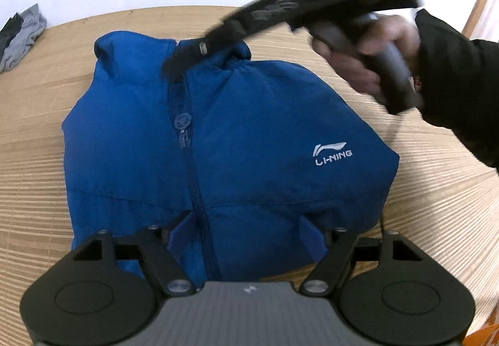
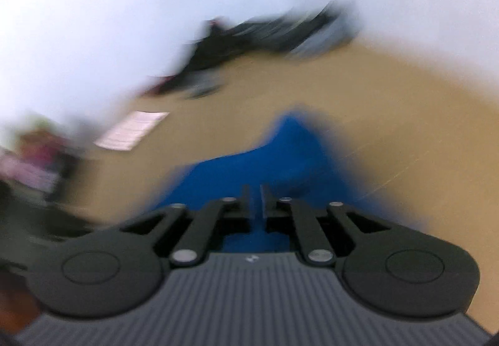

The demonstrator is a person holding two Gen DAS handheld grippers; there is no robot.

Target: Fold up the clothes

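Note:
A blue Li-Ning jacket [image 1: 237, 140] lies folded, front up and zipped, on the wooden table [image 1: 37, 165]. My left gripper [image 1: 246, 233] is open, its blue-padded fingers spread over the jacket's near hem. My right gripper [image 1: 174, 65] shows in the left wrist view, hand-held, blurred, its tip over the jacket's collar. In the right wrist view the right gripper [image 2: 256, 201] has its jaws nearly together, nothing seen between them, above blue jacket cloth [image 2: 280, 155]. That view is heavily blurred.
A pile of grey and black clothes [image 1: 21, 37] lies at the table's far left edge; it also shows blurred in the right wrist view [image 2: 265, 34]. A white sheet of paper [image 2: 131, 130] lies on the table. A white wall stands behind.

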